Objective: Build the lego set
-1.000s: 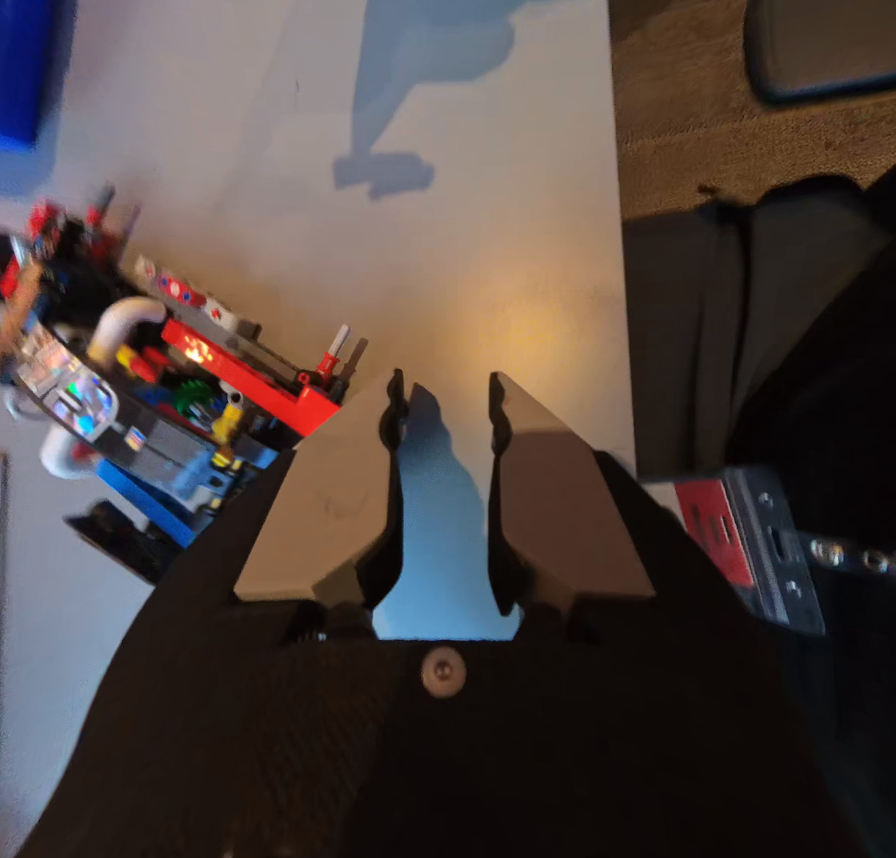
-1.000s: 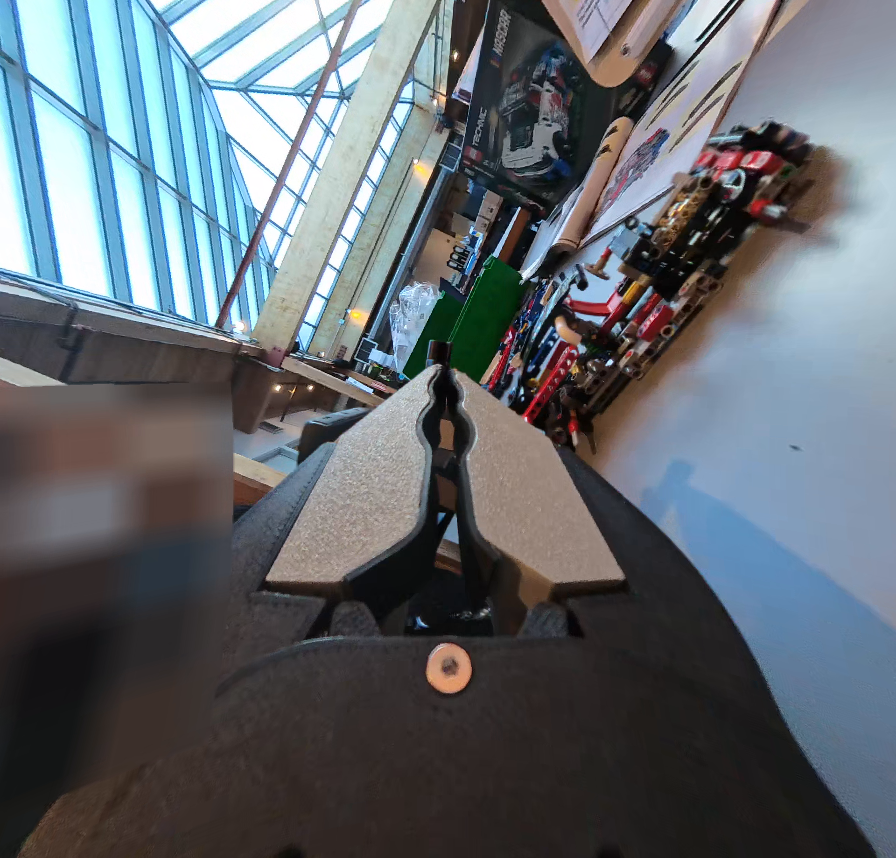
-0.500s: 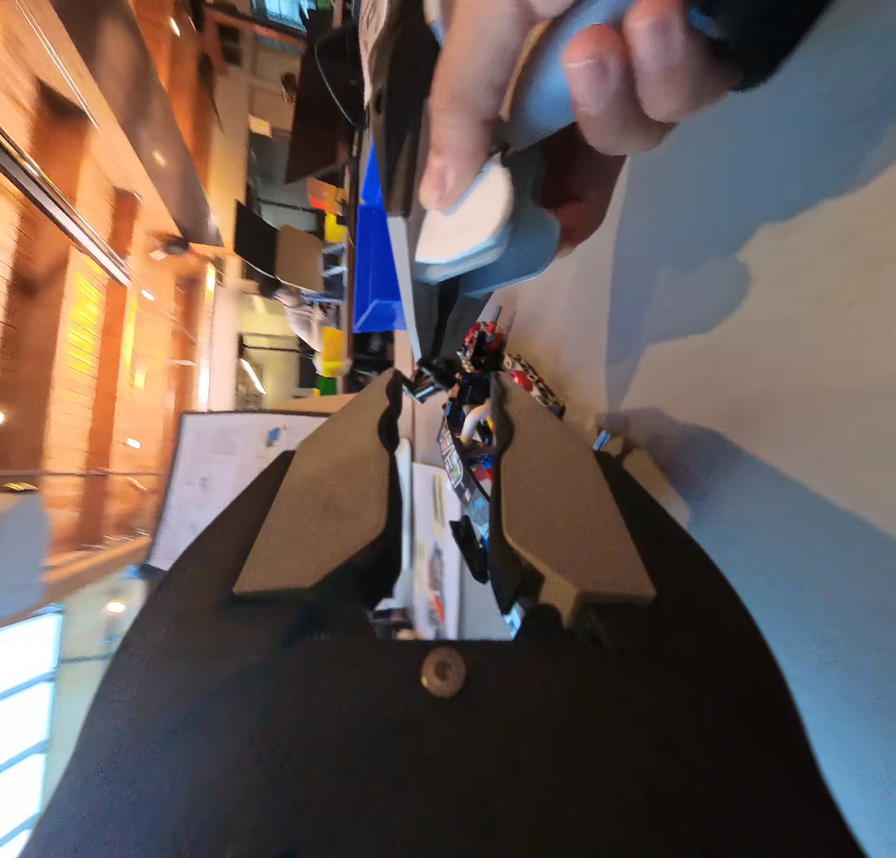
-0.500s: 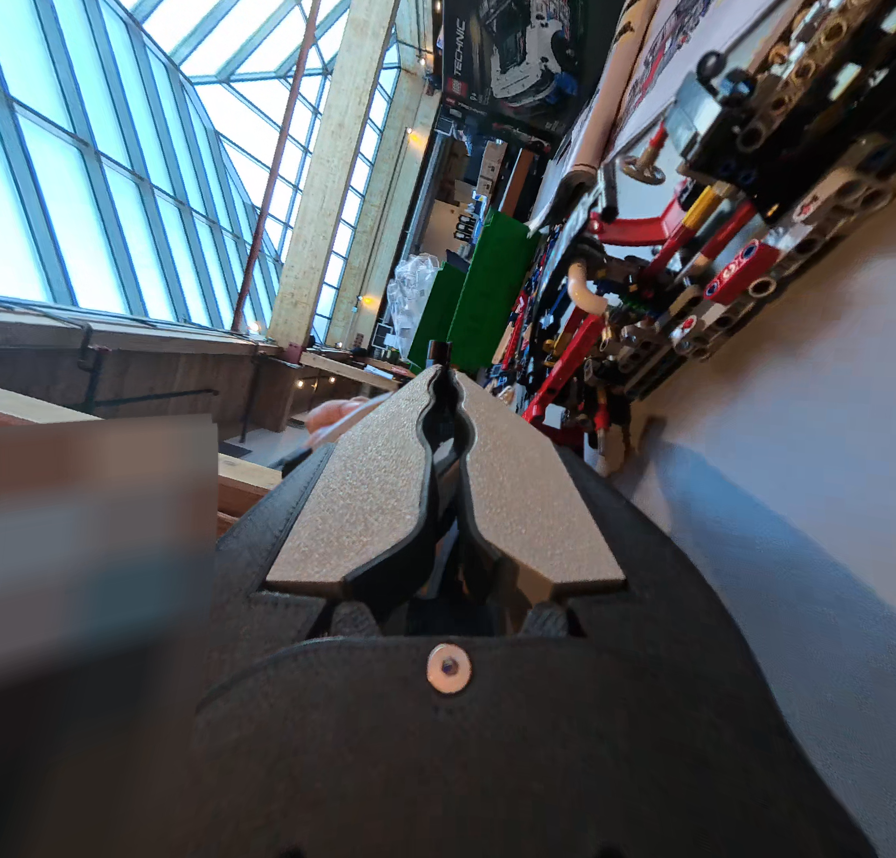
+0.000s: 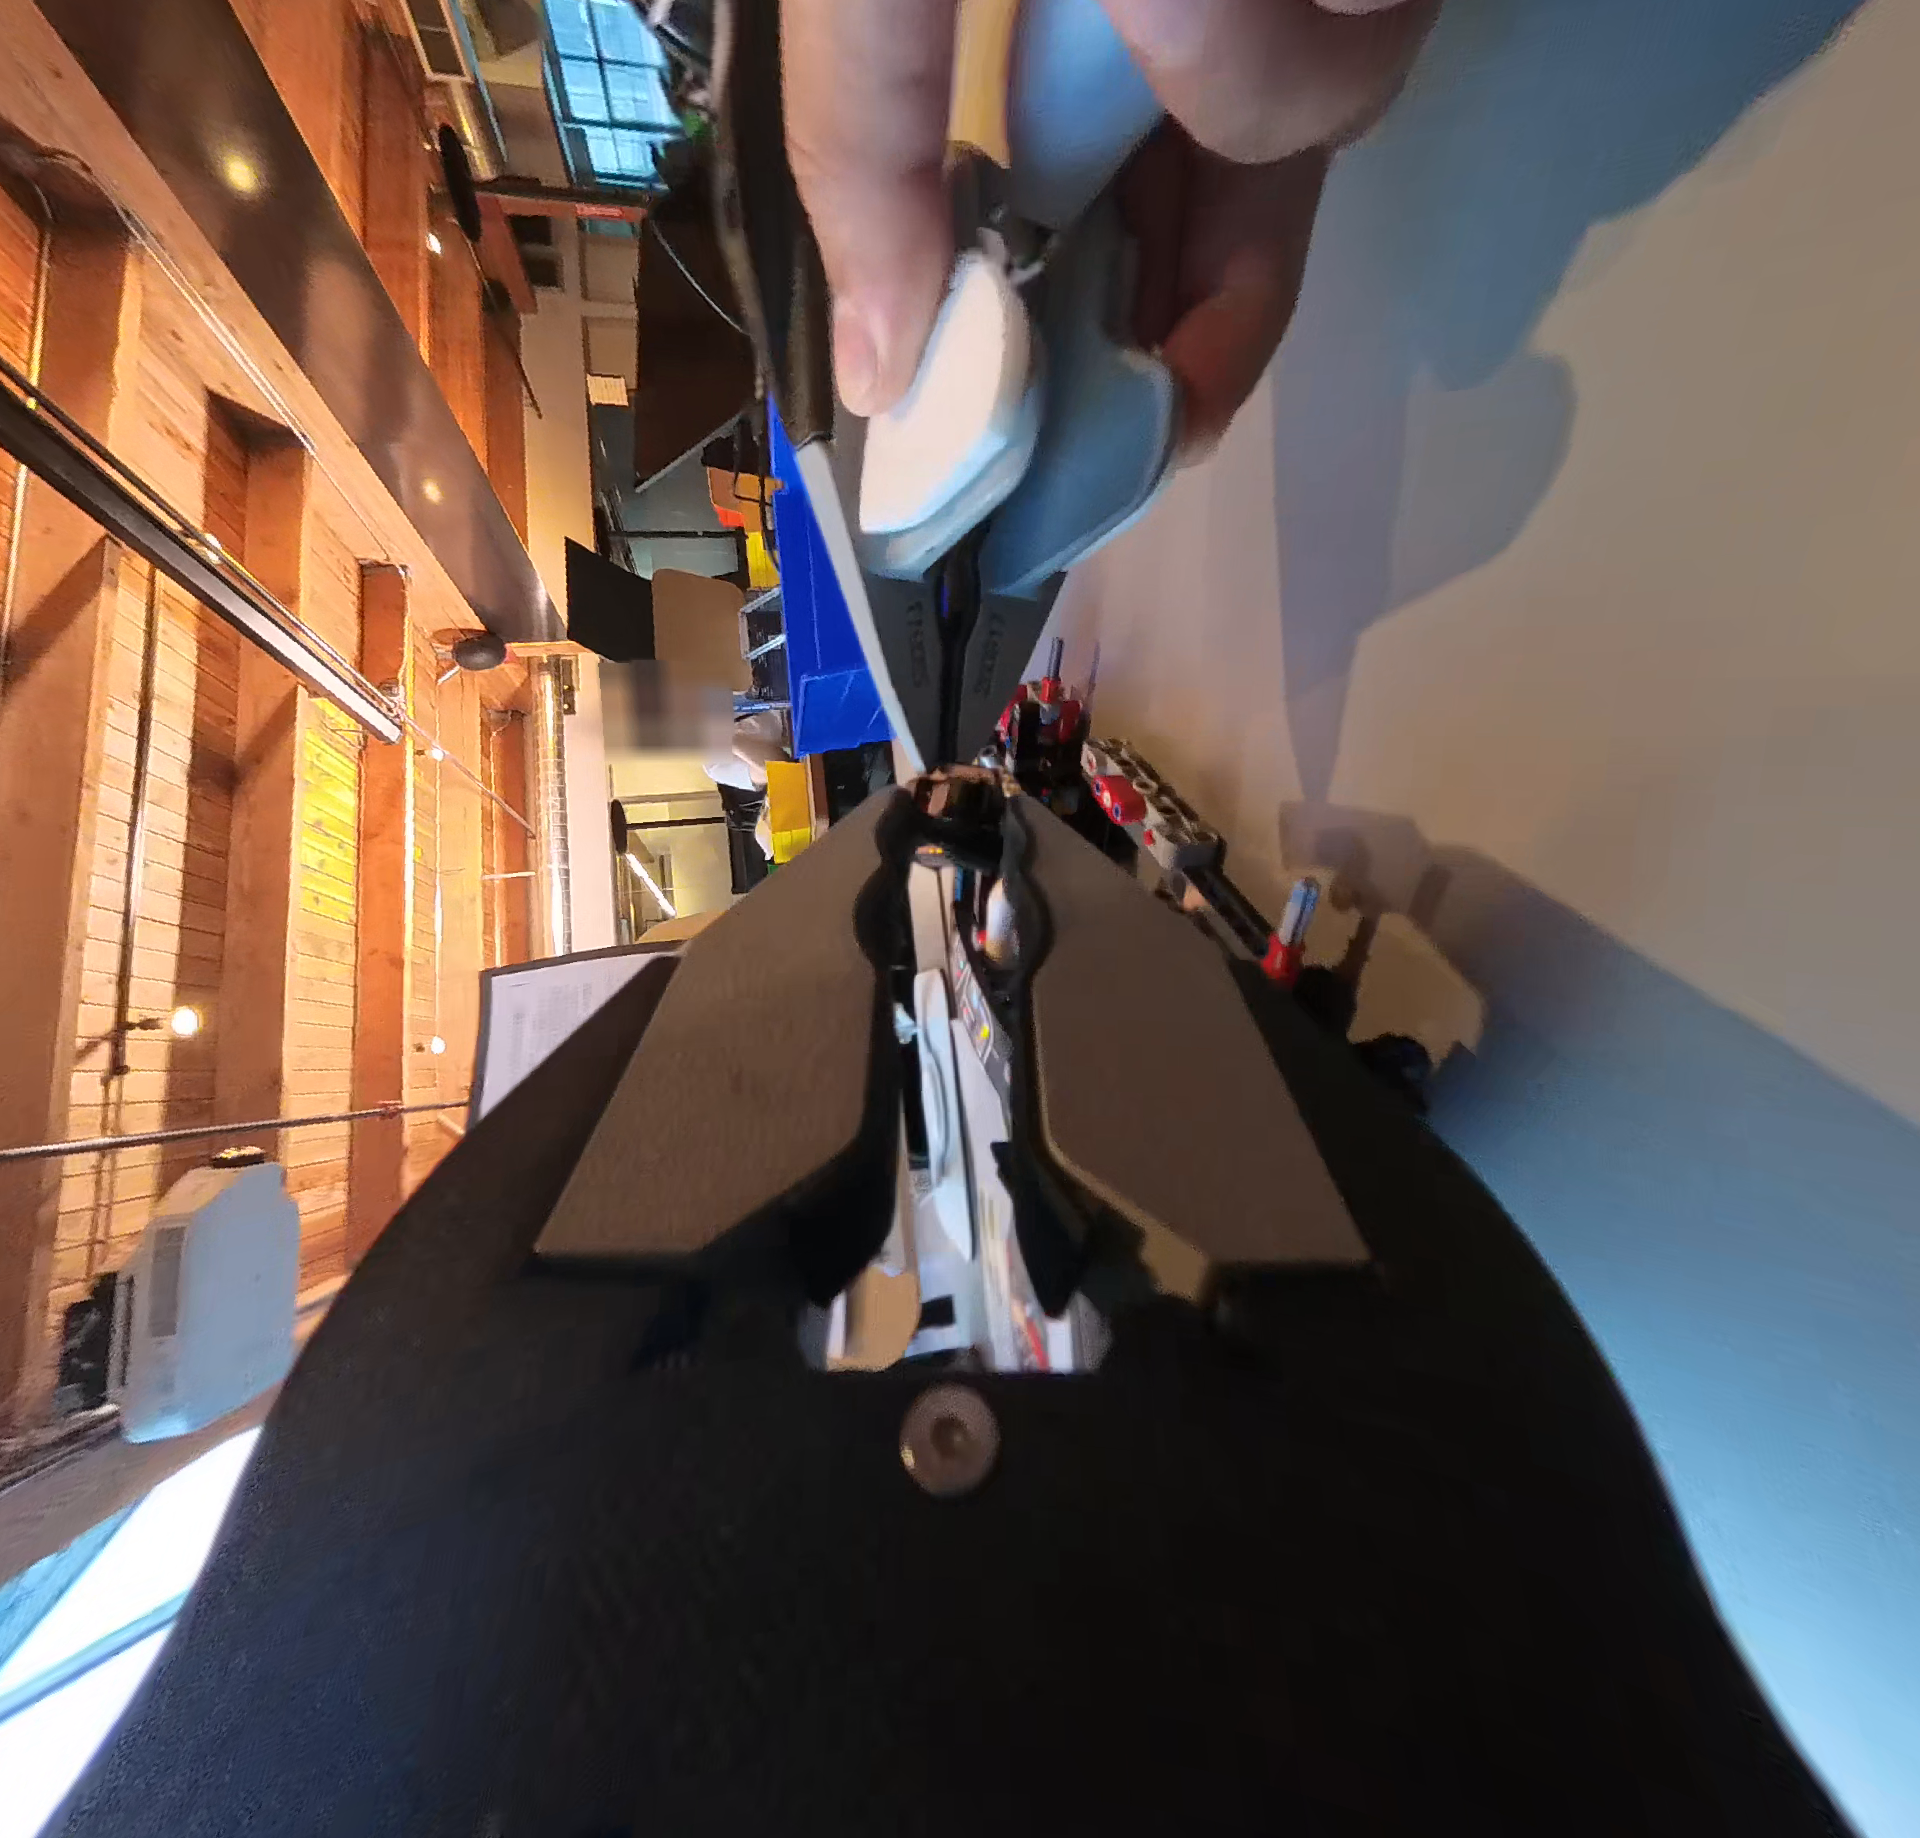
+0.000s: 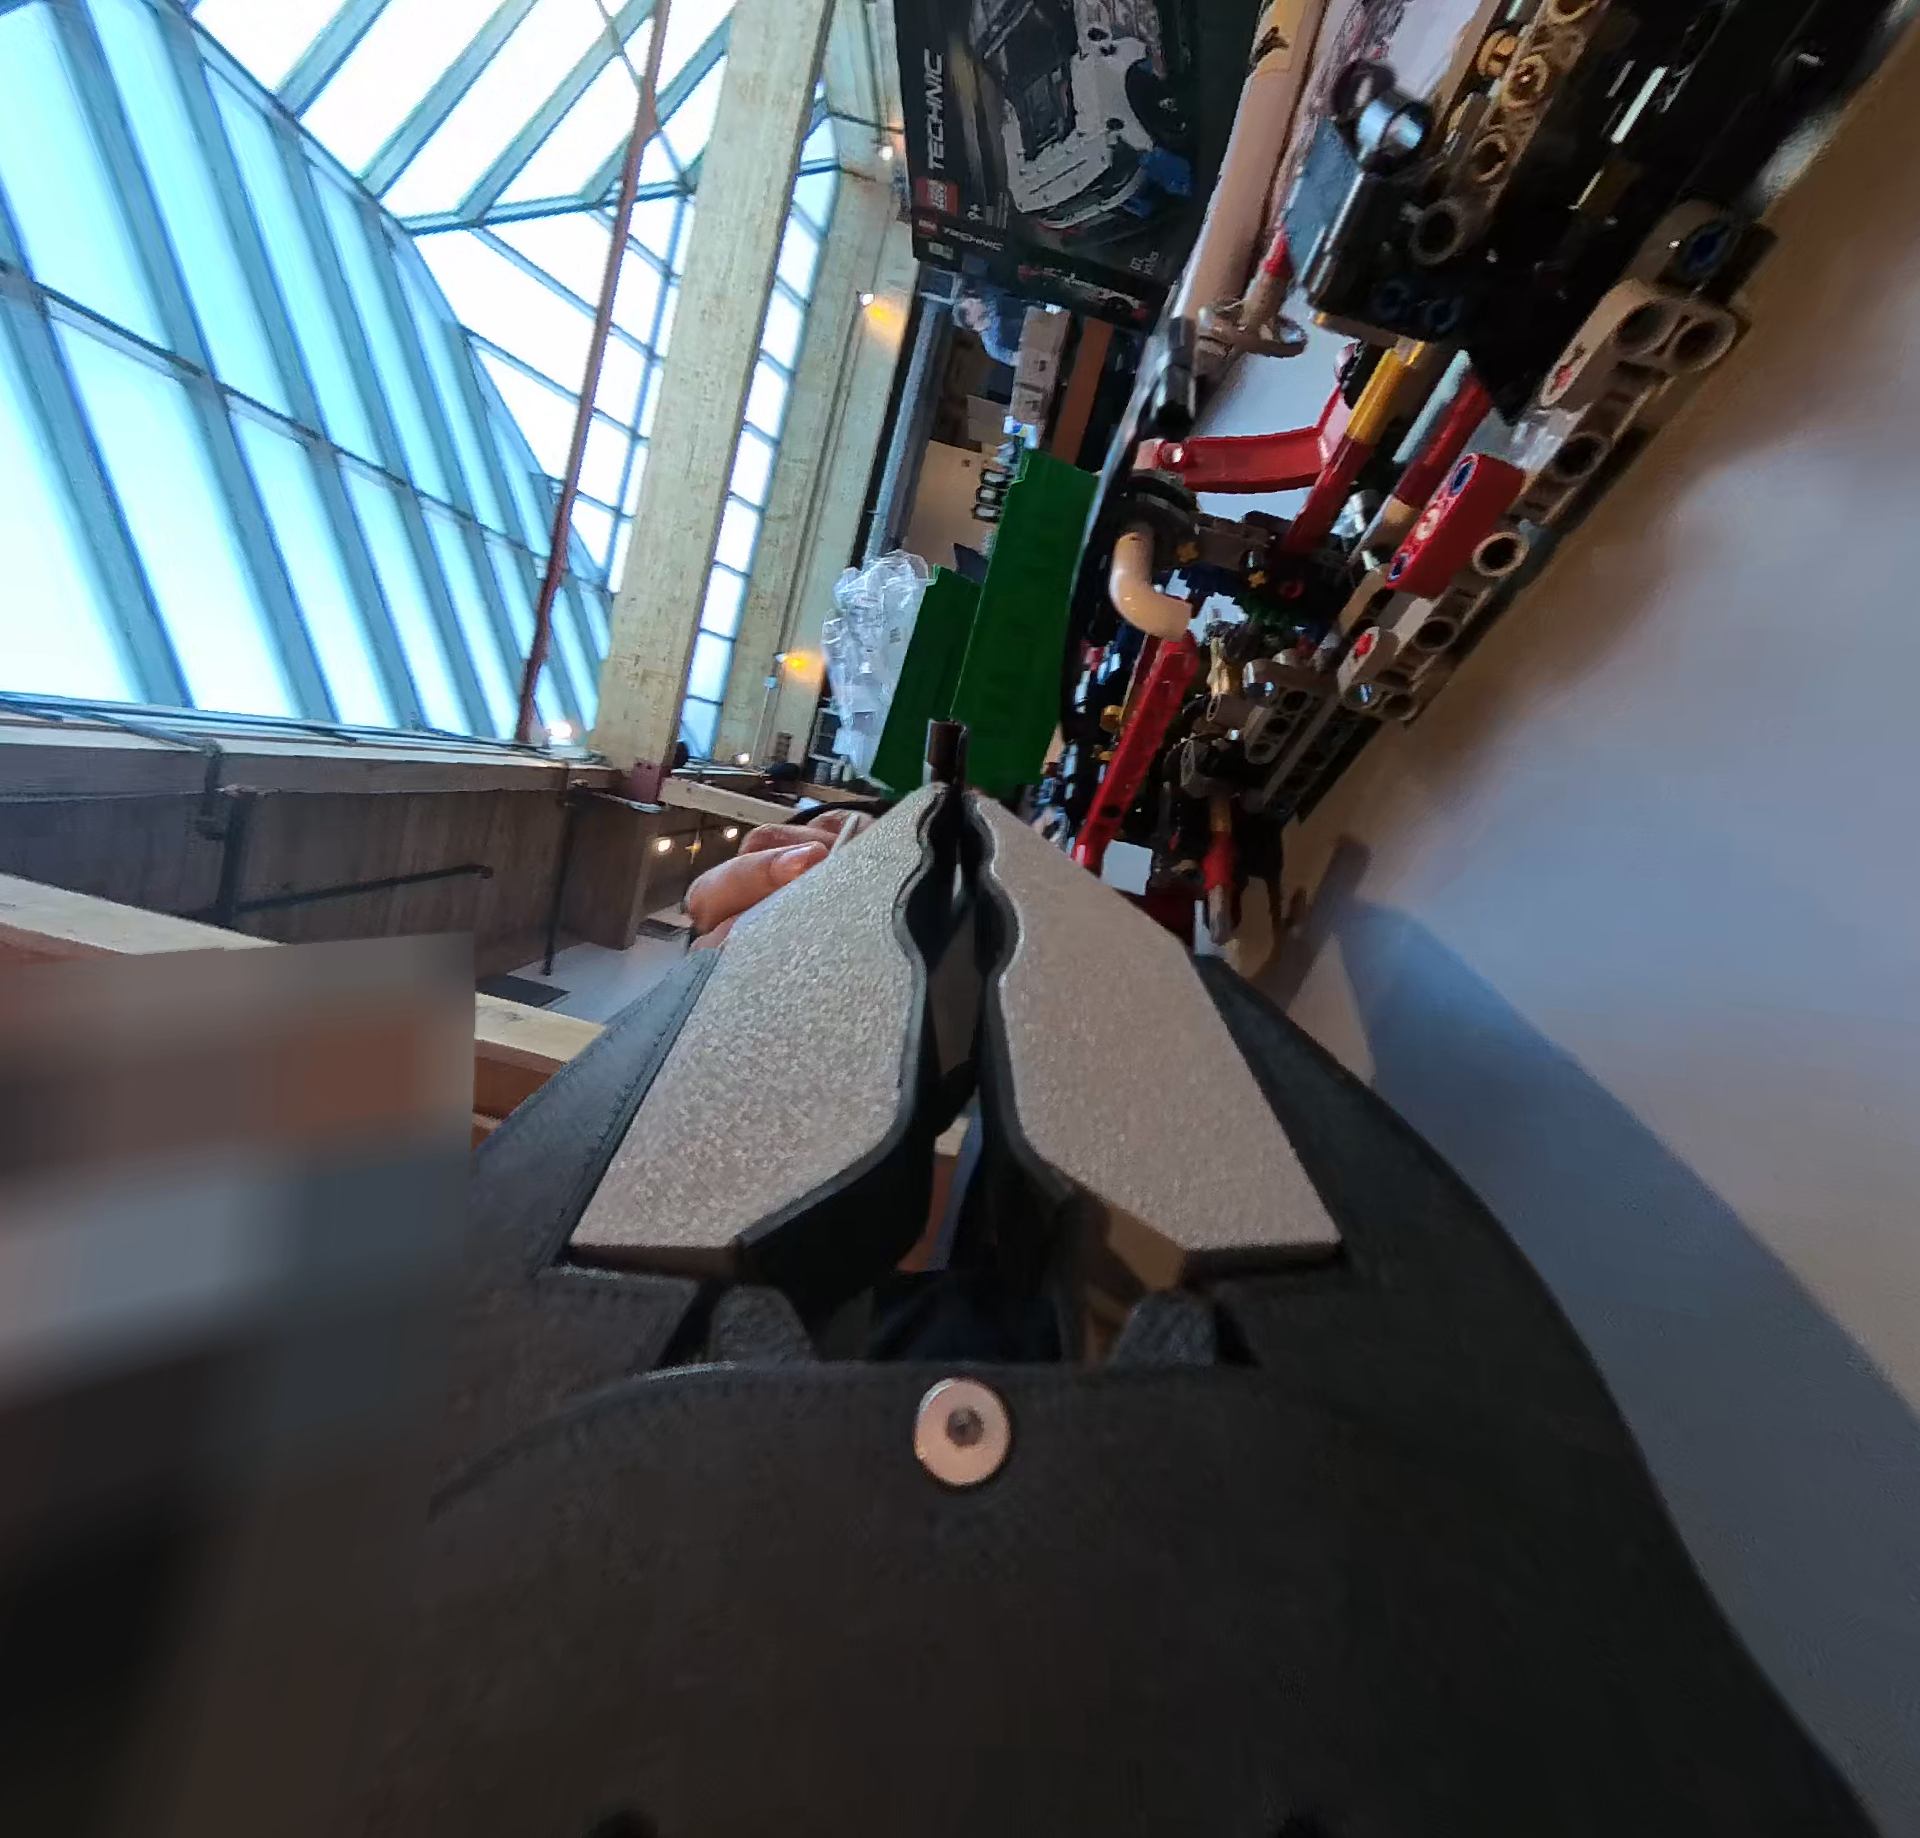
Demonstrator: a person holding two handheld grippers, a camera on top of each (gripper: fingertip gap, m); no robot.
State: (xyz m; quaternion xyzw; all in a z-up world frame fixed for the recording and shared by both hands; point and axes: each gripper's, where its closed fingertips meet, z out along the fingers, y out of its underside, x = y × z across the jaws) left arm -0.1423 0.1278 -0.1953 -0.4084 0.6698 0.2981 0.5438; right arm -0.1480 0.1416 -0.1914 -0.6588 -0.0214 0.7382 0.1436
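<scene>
Right gripper (image 6: 951,801) fingers pinched on small black pin (image 6: 947,746) pointing forward, left gripper (image 5: 951,812) fingers narrowly parted around a dark part, grip unclear, lego model (image 6: 1455,458) lengthwise along table (image 6: 1662,853).

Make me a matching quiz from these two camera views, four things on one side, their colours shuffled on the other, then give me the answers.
Things:
1. pin pinched by the right gripper
2. curved tube on the lego model
3. flat panels standing behind the model
4. bin far off in the left wrist view

Colours:
A. green
B. black
C. blue
D. white

Pairs: 1-B, 2-D, 3-A, 4-C
</scene>
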